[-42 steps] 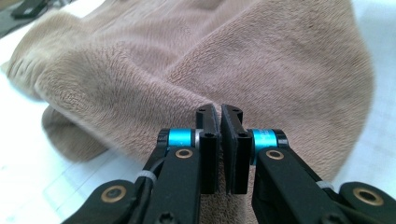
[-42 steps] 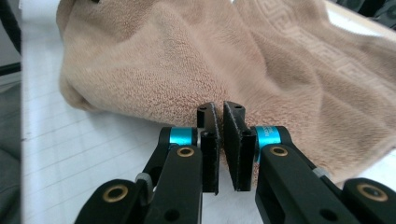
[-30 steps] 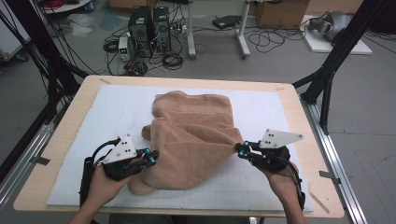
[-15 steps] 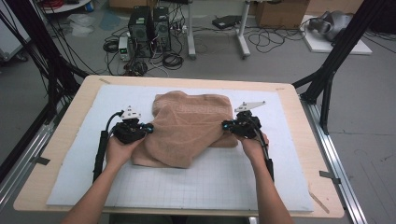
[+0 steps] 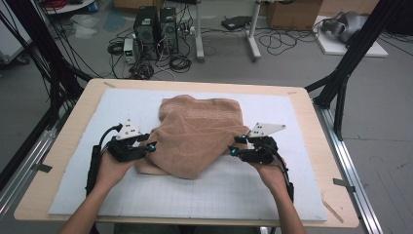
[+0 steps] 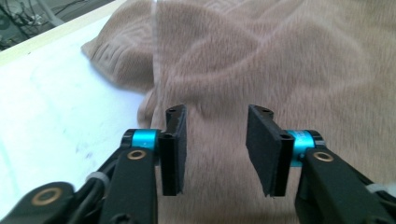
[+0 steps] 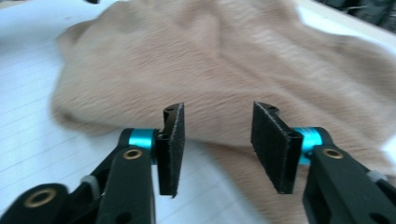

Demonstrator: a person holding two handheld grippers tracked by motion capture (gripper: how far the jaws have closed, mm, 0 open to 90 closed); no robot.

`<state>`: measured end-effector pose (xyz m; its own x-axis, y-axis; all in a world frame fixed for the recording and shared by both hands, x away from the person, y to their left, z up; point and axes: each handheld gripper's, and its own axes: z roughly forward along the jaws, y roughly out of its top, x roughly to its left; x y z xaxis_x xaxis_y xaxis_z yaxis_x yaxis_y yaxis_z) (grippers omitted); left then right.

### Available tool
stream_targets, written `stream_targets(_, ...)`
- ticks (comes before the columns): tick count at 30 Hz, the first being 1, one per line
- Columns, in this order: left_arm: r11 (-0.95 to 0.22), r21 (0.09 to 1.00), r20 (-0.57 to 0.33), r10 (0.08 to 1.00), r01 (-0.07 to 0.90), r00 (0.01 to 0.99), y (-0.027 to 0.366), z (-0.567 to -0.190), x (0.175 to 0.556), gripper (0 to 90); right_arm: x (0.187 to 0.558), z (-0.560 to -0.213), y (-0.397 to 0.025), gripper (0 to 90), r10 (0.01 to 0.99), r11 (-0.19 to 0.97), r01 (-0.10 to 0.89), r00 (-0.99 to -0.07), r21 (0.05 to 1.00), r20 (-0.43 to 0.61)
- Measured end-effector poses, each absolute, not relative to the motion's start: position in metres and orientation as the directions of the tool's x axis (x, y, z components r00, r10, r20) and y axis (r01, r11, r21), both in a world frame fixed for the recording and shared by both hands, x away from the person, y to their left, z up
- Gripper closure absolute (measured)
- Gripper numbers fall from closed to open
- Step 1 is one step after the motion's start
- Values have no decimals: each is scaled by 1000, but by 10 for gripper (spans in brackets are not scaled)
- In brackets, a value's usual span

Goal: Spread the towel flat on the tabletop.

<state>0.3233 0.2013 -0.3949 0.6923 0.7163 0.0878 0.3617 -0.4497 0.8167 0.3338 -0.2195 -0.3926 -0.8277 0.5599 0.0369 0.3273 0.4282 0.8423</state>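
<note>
A tan towel [image 5: 197, 131] lies folded and rumpled on the white mat [image 5: 243, 195] in the middle of the table. My left gripper [image 5: 151, 146] sits at the towel's left edge, open, nothing between its jaws. In the left gripper view the towel [image 6: 280, 60] spreads right in front of the open left gripper [image 6: 215, 144]. My right gripper [image 5: 233, 150] is at the towel's right edge, open and holding nothing. The right gripper view has the towel [image 7: 210, 60] lying just beyond the open right gripper [image 7: 217, 144].
The wooden table [image 5: 73, 126] rims the white mat. Black frame posts [image 5: 341, 83] stand at the table's far corners. Computers [image 5: 156, 24] and cables lie on the floor beyond the far edge.
Both grippers let go of the towel and pulled back toward the near side. The towel now lies flatter, folded over itself.
</note>
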Motion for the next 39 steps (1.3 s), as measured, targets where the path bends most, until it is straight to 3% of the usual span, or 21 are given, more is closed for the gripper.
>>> stream_targets(4,-462,792,67,716,399,695,204,-409,327,539,337,-405,-207,423,549,449,339,-835,827,44)
stream_targets(8,-486,742,26,710,462,704,198,-427,340,552,351,-417,-188,436,558,457,355,-829,816,48)
stream_targets(15,-515,727,43,694,454,718,185,-439,345,734,367,-430,-164,684,602,475,364,-798,801,5)
stream_targets(19,-526,722,57,692,449,719,183,-437,343,856,372,-430,-167,790,593,459,371,-805,807,32)
stream_targets(31,-469,829,83,641,304,763,191,-389,290,874,321,-376,-205,813,531,463,256,-847,849,-34)
stream_targets(39,-452,875,124,559,176,820,170,-347,252,875,271,-327,-244,817,530,448,178,-842,876,-100)
